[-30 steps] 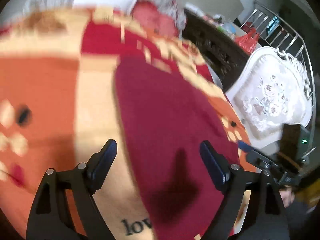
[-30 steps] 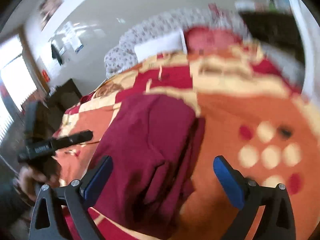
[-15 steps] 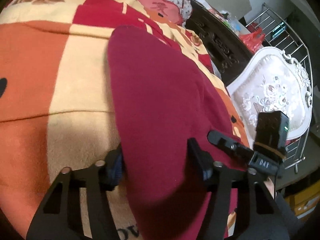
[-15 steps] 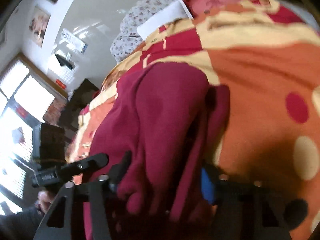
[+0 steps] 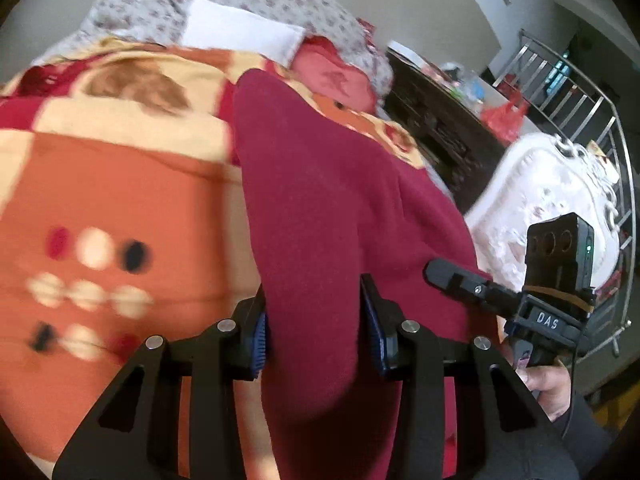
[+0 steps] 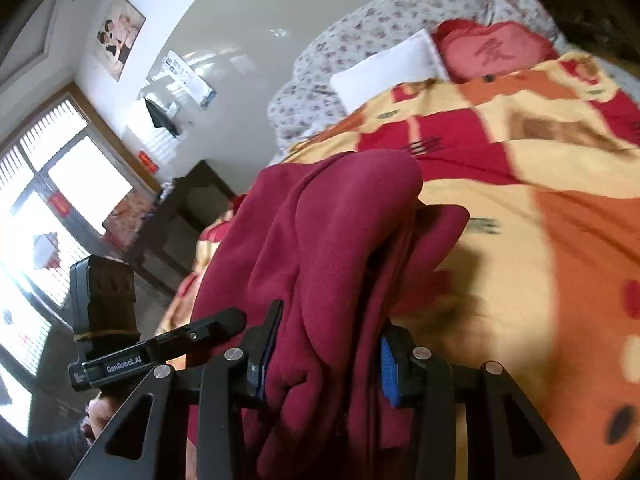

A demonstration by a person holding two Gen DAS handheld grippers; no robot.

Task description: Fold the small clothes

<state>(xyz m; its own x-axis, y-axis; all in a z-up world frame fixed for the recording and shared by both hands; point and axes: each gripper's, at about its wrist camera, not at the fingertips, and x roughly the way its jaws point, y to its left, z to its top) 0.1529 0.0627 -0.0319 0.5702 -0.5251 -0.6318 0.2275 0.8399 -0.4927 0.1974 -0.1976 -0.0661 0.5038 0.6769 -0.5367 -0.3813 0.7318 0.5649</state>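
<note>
A dark red garment (image 5: 328,200) lies on the orange, red and cream blanket (image 5: 104,200) of a bed. My left gripper (image 5: 316,332) is shut on the garment's near edge, cloth bunched between its blue pads. My right gripper (image 6: 328,356) is shut on the other near corner of the same garment (image 6: 328,240), which rises in thick folds from its jaws. Each gripper shows in the other's view: the right one in the left wrist view (image 5: 500,300), the left one in the right wrist view (image 6: 160,348).
Pillows lie at the bed's head: a white one (image 5: 240,28) and a red one (image 5: 332,76). A dark wooden cabinet (image 5: 440,132) and a white ornate chair (image 5: 552,200) stand to the right of the bed. Bright windows (image 6: 48,200) are at the left.
Both grippers came down onto the garment's near edge and shut on it. They now hold the cloth lifted off the blanket, and the views have tilted up toward the pillows.
</note>
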